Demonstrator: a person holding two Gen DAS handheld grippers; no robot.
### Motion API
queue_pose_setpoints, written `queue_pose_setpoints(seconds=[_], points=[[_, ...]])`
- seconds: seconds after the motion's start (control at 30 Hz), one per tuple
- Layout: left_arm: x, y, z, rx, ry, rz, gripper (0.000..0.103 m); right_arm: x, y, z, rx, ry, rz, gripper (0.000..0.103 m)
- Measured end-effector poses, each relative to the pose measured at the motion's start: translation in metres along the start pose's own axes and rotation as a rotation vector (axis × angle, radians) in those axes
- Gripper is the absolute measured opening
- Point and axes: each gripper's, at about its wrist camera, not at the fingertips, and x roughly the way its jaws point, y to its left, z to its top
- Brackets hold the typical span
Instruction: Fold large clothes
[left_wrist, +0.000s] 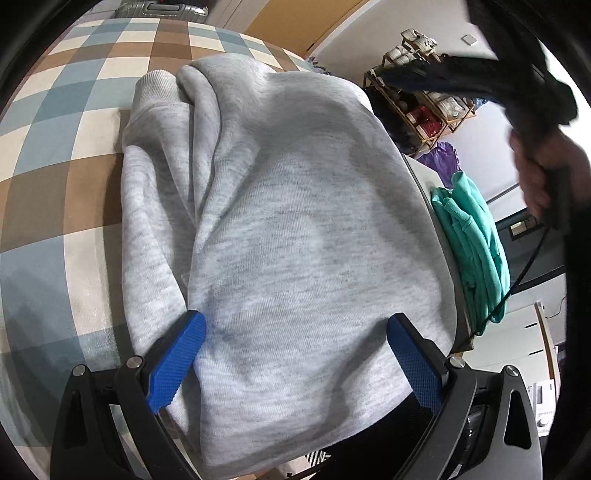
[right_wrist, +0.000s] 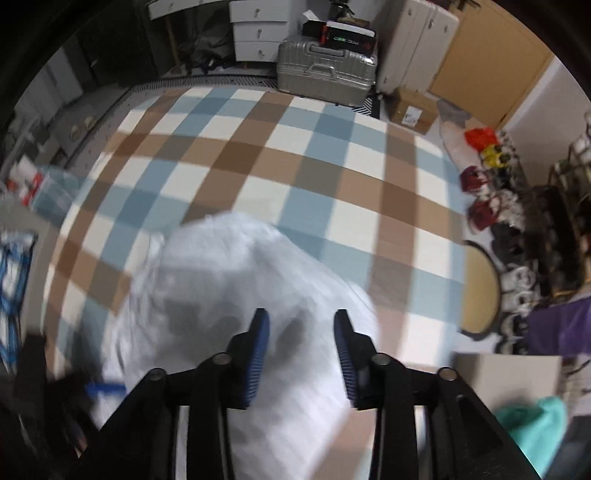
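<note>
One grey sweatshirt (left_wrist: 280, 229) in front of you, folded into a thick bundle on the checked cloth (left_wrist: 74, 122) of blue, brown and cream squares, its ribbed cuff (left_wrist: 155, 92) showing at the far end. One more garment, a teal one (left_wrist: 472, 236), lies folded off the grey bundle's right edge on a separate pale surface. Two tongs in play. Your left tongs (left_wrist: 295, 354) point steeply down over the near end of the sweatshirt, blue pads spread wide to either side of the fabric, and nothing pinched between them. Your right hand (left_wrist: 543, 173) shows in the left view, up high at the right, wrapped around its black handle, well above the cloth. From the right wrist view, your right tongs (right_wrist: 301, 354) aim almost straight down over the same grey bundle (right_wrist: 236, 295), which is blurred here; the jaws stand partly apart with a clear gap, and they grip nothing. Beyond the checked cloth there is one silver suitcase (right_wrist: 325, 70) and one white set of drawers (right_wrist: 258, 29), with a shoe rack (left_wrist: 417, 99) over to the right
</note>
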Motion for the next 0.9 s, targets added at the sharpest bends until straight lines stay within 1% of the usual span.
queue_pose_setpoints(seconds=[0.03,0.13,0.2,0.27,0.3,0.33,0.37,0.47,0.53,0.6,0.67,0.7,0.77,0.8,0.83,0.9], points=[[0.0,0.0,0.0,0.002,-0.002,0.003,0.095,-0.005,0.002,-0.007,-0.025,0.002,-0.011,0.047],[0.001,-0.004,-0.001,0.004,-0.008,0.012,0.095,-0.002,0.017,-0.022,-0.098,0.006,0.016,0.047],[0.002,-0.005,-0.001,0.002,-0.012,0.015,0.095,0.02,0.031,-0.029,-0.14,0.049,0.021,0.047],[0.002,-0.003,-0.001,0.0,-0.015,0.019,0.095,0.05,0.041,-0.035,-0.171,0.126,0.006,0.047],[0.002,-0.003,-0.002,-0.001,-0.016,0.02,0.095,0.066,0.045,-0.039,-0.177,0.123,-0.018,0.049],[0.001,-0.002,-0.002,0.001,-0.017,0.023,0.095,0.077,0.046,-0.04,-0.168,0.126,-0.017,0.049],[0.002,-0.003,-0.002,0.003,-0.018,0.031,0.095,0.085,0.045,-0.039,-0.151,0.124,-0.005,0.049],[0.001,-0.003,-0.002,0.007,-0.017,0.041,0.095,0.089,0.035,-0.033,-0.121,0.123,0.051,0.05],[0.002,-0.003,0.0,-0.001,-0.012,0.038,0.095,0.089,0.036,-0.034,-0.128,0.11,0.046,0.051],[0.002,-0.003,0.001,-0.006,-0.008,0.039,0.096,0.087,0.039,-0.038,-0.126,0.087,0.024,0.051],[0.003,-0.004,0.001,0.0,-0.006,0.041,0.096,0.08,0.044,-0.04,-0.141,0.082,0.0,0.051],[0.003,-0.005,0.001,0.005,-0.006,0.043,0.096,0.074,0.044,-0.041,-0.131,0.08,0.004,0.051],[0.003,-0.006,0.0,0.016,-0.009,0.046,0.096,0.058,0.041,-0.045,-0.1,0.077,0.07,0.051],[0.003,-0.007,-0.001,0.021,-0.009,0.049,0.096,0.045,0.04,-0.05,-0.086,0.072,0.124,0.051],[0.003,-0.008,-0.001,0.029,-0.009,0.054,0.096,0.034,0.04,-0.055,-0.073,0.065,0.159,0.049],[0.004,-0.011,-0.001,0.034,-0.01,0.059,0.096,0.007,0.046,-0.074,-0.066,0.047,0.235,0.049]])
